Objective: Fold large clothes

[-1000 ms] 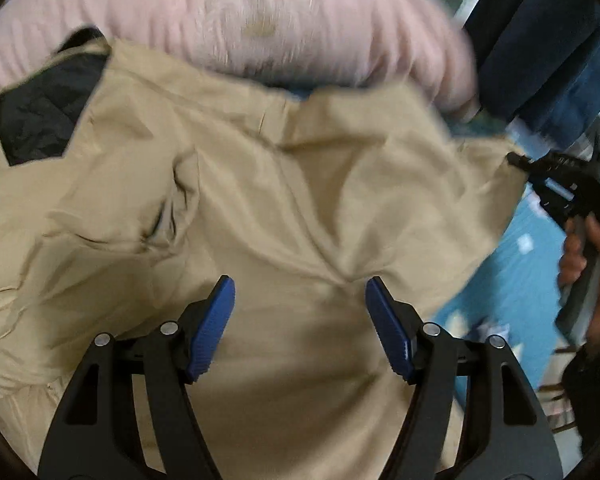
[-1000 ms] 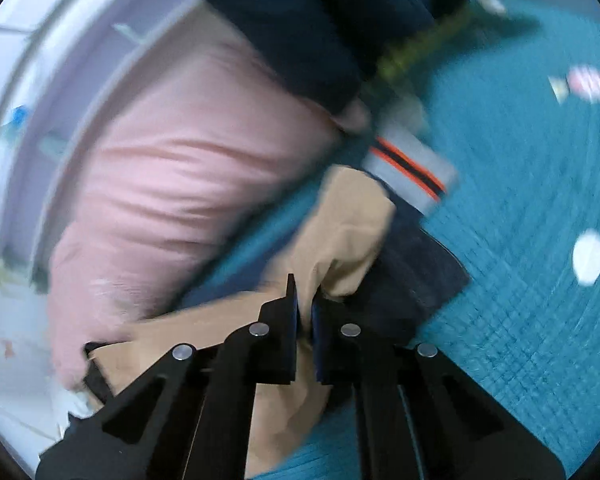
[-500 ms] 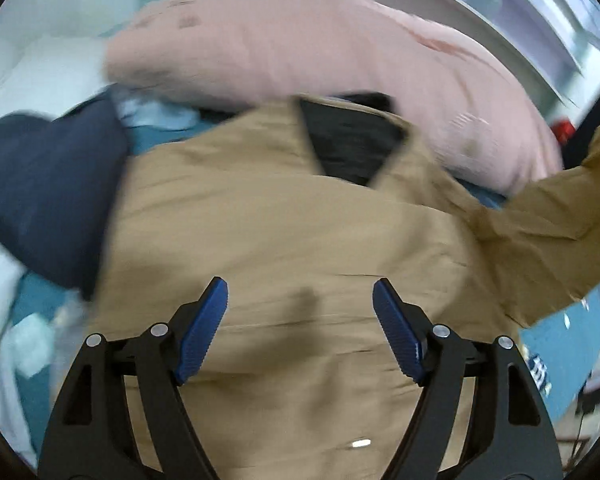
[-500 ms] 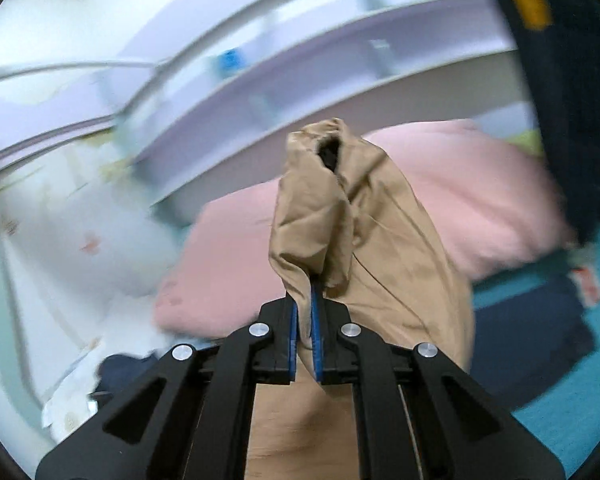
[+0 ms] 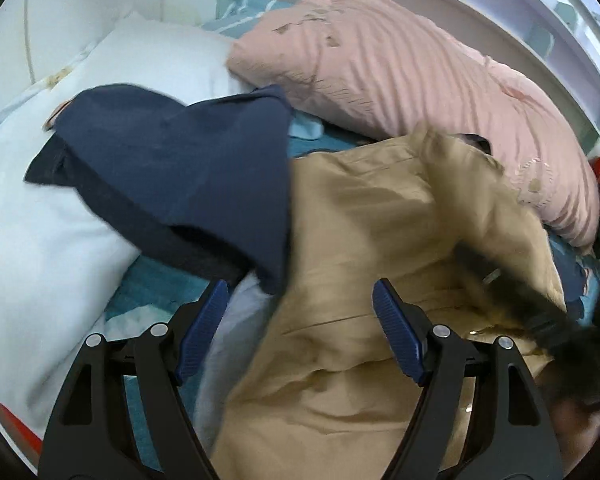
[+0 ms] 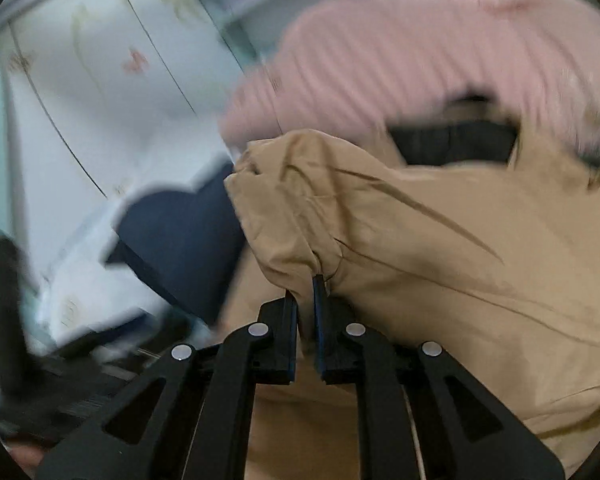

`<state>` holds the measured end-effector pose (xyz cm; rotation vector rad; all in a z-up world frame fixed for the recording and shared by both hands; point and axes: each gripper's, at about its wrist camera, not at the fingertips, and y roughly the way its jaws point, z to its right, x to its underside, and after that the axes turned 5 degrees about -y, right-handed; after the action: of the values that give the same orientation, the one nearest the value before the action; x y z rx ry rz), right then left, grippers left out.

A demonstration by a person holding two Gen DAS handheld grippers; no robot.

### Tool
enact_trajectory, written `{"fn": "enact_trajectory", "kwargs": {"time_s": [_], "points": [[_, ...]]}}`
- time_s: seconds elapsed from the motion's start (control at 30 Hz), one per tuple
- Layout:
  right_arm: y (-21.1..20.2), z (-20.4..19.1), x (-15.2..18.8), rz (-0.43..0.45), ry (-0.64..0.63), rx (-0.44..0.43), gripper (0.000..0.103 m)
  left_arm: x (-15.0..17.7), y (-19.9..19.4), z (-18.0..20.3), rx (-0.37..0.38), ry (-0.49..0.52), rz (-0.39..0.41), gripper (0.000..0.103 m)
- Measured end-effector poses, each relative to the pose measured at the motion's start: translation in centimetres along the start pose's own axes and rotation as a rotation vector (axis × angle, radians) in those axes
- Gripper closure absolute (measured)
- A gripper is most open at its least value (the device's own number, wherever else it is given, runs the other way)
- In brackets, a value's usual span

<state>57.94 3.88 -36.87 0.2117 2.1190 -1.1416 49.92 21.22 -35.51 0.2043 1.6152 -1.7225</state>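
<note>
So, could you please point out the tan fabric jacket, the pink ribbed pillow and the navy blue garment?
tan fabric jacket (image 5: 360, 240): left wrist view, flat back panel.
pink ribbed pillow (image 5: 400, 64): left wrist view, upper face.
navy blue garment (image 5: 188, 160): left wrist view, broad middle.

Bright, even daylight throughout, shadows soft. Heavy fisheye bending with dark corners in both views. Motion blur smearing the right wrist view, worst at left and top; left wrist view sharper, blurred only at right.
</note>
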Motion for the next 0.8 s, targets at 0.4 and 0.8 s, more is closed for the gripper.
{"fn": "enact_trajectory", "kwargs": {"time_s": [0.4,0.8], "points": [[-6.5,0.6,1.6,0.010,-0.097,0.027,0.027,-1.9,-1.7,2.6,0.099,-0.007,0.051,0.024],[-9.7,20.6,2.5,-0.143,0.246,0.109,0.073,-0.4,10.0,11.5,0.062,0.159,-0.301,0.023]]}}
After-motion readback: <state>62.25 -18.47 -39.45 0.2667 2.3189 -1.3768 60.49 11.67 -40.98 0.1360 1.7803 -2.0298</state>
